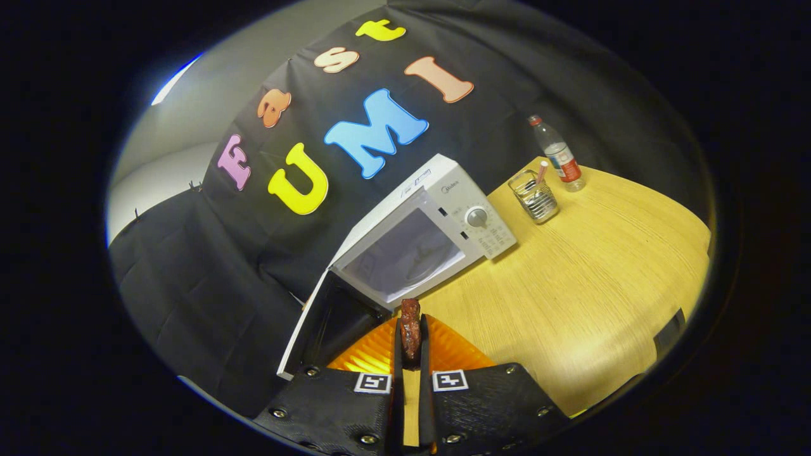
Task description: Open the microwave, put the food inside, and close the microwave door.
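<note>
I have the hand-held gripper [410, 339] clamped on the food [410, 329], a small dark reddish piece pinched upright between both fingers; it looks light and somewhat soft, maybe greasy, so I'd keep the grip low and gentle; the microwave [443, 221] sits just ahead on the wooden surface [570, 285], its door [323, 329] swung open beside the fingers; the cavity looks reachable.
</note>
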The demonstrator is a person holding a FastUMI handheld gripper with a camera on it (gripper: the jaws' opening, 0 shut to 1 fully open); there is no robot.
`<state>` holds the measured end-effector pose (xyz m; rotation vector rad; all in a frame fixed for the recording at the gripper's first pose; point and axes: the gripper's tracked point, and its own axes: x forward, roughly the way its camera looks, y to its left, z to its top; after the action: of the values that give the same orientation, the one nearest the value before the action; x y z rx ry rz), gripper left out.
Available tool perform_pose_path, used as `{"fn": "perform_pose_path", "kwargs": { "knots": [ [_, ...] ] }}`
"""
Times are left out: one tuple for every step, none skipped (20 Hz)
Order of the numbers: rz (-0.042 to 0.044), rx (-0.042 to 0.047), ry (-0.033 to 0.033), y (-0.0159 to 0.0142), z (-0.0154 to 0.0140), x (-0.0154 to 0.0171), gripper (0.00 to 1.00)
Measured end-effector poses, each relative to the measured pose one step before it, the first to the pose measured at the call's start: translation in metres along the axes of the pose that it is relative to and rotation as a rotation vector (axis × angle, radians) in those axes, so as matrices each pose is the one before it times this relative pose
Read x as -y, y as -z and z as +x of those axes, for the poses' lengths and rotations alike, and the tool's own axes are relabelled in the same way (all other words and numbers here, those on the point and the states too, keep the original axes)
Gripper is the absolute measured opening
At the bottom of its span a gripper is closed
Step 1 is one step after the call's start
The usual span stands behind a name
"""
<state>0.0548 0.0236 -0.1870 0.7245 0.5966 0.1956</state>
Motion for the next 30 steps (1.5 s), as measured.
{"fn": "perform_pose_path", "kwargs": {
  "knots": [
    [0.00535,-0.00229,-0.01152,-0.00301,0.01172,-0.00454,0.09],
    [0.00369,-0.00340,-0.00735,-0.00169,0.01073,-0.00346,0.09],
    [0.00255,-0.00224,-0.00616,-0.00148,0.01157,-0.00315,0.09],
    [0.00266,-0.00435,-0.00562,-0.00146,0.01152,-0.00229,0.09],
    [0.00348,-0.00541,-0.00721,0.00076,0.01092,-0.00257,0.09],
    [0.00236,-0.00411,-0.00698,-0.00049,0.01076,-0.00229,0.09],
    [0.00032,-0.00434,-0.00421,-0.00014,0.00895,-0.00148,0.09],
    [-0.00168,-0.00019,-0.00048,-0.00037,0.00881,-0.00056,0.09],
    [-0.00146,-0.00073,0.00305,-0.00097,0.00909,0.00032,0.09],
    [0.00077,-0.00118,0.00153,-0.00077,0.00801,0.00014,0.09],
    [0.00127,0.00151,0.00031,-0.00183,0.00806,-0.00012,0.09],
    [0.00017,0.00220,0.00154,-0.00143,0.00789,0.00019,0.09],
    [-0.00142,0.00398,0.00331,-0.00092,0.00682,0.00171,0.09],
    [-0.00237,0.00490,0.00483,-0.00109,0.00777,0.00086,0.09],
    [-0.00756,0.00432,0.00454,-0.00094,0.00820,0.00150,0.09],
    [-0.00585,0.00598,0.00709,-0.00069,0.00680,0.00111,0.09],
    [-0.00253,0.00187,0.00512,0.00053,0.00847,0.00154,0.09],
    [0.00106,0.00058,0.00135,0.00004,0.00900,0.00024,0.09],
    [0.00103,0.00167,0.00181,0.00088,0.00820,0.00036,0.09],
    [-0.00787,0.00355,0.00622,0.00179,0.00798,0.00090,0.09],
    [-0.01389,0.01097,0.01000,-0.00131,0.00917,0.00194,0.09],
    [-0.01323,0.00943,0.00480,0.00041,0.00870,-0.00007,0.09],
    [-0.01145,0.00542,-0.00258,0.00053,0.00965,-0.00148,0.09],
    [-0.01125,0.00504,-0.00358,0.00110,0.00869,-0.00255,0.09],
    [-0.01559,0.00641,-0.00431,0.00069,0.00979,-0.00223,0.09],
    [-0.01775,0.01292,-0.00376,-0.00070,0.01012,-0.00278,0.09],
    [-0.01004,0.01294,0.00058,-0.00064,0.01026,-0.00062,0.09],
    [-0.00846,0.00851,0.00192,0.00084,0.01013,-0.00059,0.09],
    [-0.00473,0.00971,0.00066,0.00072,0.01001,-0.00058,0.09],
    [0.00228,0.00997,0.00035,-0.00032,0.00921,-0.00060,0.09]
  ]
}}
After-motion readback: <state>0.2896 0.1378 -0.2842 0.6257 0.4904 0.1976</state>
